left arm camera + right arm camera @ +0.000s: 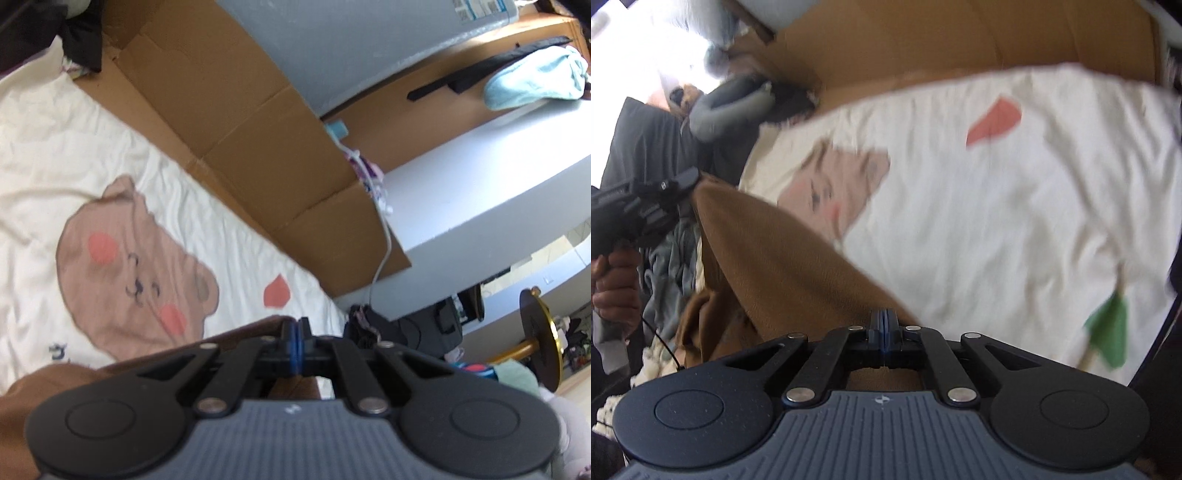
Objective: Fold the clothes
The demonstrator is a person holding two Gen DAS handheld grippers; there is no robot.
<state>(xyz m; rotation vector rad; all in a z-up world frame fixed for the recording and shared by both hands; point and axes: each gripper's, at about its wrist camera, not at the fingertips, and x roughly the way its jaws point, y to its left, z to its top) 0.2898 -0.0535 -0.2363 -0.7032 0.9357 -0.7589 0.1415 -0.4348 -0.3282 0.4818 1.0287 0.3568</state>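
We hold 2 claws, both clamped on the brown cloth point(783, 258). The right claw point(885, 318) pinches its near edge, pads together with fabric between. The left claw point(687, 181) grips a far corner, so the cloth hangs stretched between them above the cream sheet point(1015, 221) with its bear print point(125, 266). Cardboard point(258, 122) walls the sheet's far edge. A clothes heap point(670, 266) crowds the left hand point(617, 288); the sheet ahead lies bare.
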